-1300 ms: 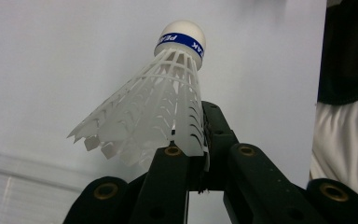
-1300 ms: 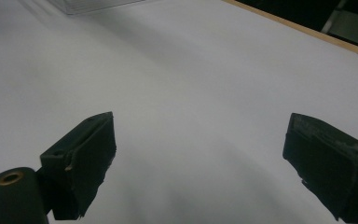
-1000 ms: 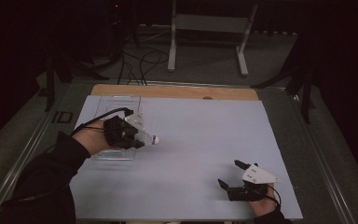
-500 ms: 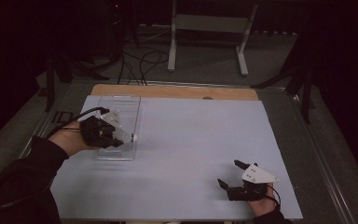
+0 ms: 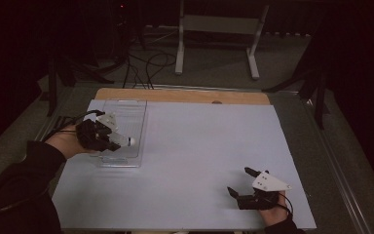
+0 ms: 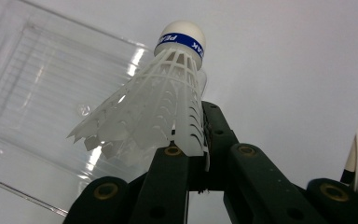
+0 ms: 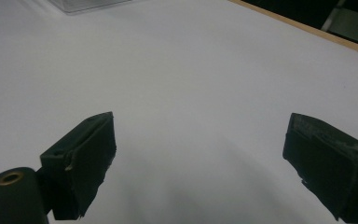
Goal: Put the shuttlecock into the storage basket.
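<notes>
A white plastic shuttlecock (image 6: 154, 105) with a blue band under its cork tip is pinched by its skirt in my left gripper (image 6: 200, 154), whose jaws are shut on it. In the high view that left gripper (image 5: 111, 139) hovers over the clear plastic tray (image 5: 135, 109) at the table's left, the shuttlecock (image 5: 126, 141) pointing right. The tray (image 6: 37, 79) lies just beneath and left of the shuttlecock in the left gripper view. My right gripper (image 5: 238, 183) rests near the front right of the table, jaws wide apart with nothing between them; its pads (image 7: 88, 158) frame bare white surface.
A white sheet (image 5: 204, 146) covers the table, with a wooden strip (image 5: 185, 96) along its far edge. Behind the table stand a white metal frame (image 5: 219, 29) and cables (image 5: 146, 63) on the dark floor.
My left gripper carried the shuttlecock leftward, from beside the tray's right edge to over the tray. The right gripper stayed put.
</notes>
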Available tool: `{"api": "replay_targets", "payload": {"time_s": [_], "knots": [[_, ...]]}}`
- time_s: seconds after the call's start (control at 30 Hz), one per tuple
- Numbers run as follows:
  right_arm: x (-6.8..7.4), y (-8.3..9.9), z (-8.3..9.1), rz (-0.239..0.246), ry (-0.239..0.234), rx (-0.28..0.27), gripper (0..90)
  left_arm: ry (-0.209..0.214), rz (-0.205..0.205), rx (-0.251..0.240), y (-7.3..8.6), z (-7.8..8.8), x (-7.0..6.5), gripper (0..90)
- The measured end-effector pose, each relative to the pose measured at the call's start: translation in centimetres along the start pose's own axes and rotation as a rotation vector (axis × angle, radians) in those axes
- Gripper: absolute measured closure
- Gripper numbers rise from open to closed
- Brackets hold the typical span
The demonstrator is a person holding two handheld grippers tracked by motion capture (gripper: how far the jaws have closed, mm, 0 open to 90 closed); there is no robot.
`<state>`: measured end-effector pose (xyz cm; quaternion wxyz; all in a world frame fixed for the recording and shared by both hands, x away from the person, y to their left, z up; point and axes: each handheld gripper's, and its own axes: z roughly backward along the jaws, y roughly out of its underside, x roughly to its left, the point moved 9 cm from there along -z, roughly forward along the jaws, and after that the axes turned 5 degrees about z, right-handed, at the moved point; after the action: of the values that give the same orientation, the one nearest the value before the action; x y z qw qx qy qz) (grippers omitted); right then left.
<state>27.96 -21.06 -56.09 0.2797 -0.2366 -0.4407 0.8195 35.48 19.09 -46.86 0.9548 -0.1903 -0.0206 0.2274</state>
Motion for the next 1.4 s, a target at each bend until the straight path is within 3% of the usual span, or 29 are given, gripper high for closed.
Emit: {"api": "replay_targets", "payload": {"time_s": [0.23, 0.87, 1.2, 1.4], "knots": [[0.1, 0.0, 0.0, 0.002, -0.002, 0.000, 9.2, 0.001, -0.009, 0.016, 0.3, -1.4, 0.5, 89.7], [0.0, 0.0, 0.1, -0.004, -0.003, -0.001, 9.3, 0.008, 0.056, 0.047, 1.1, -4.6, 1.9, 89.5], [-0.1, 0.0, 0.1, -0.004, -0.003, 0.001, 9.3, 0.025, 0.037, 0.063, 1.3, -6.0, 1.8, 89.4], [-0.1, 0.0, 0.1, -0.006, -0.005, 0.001, 9.3, 0.029, 0.048, 0.070, 1.5, -6.5, 1.9, 89.4]]}}
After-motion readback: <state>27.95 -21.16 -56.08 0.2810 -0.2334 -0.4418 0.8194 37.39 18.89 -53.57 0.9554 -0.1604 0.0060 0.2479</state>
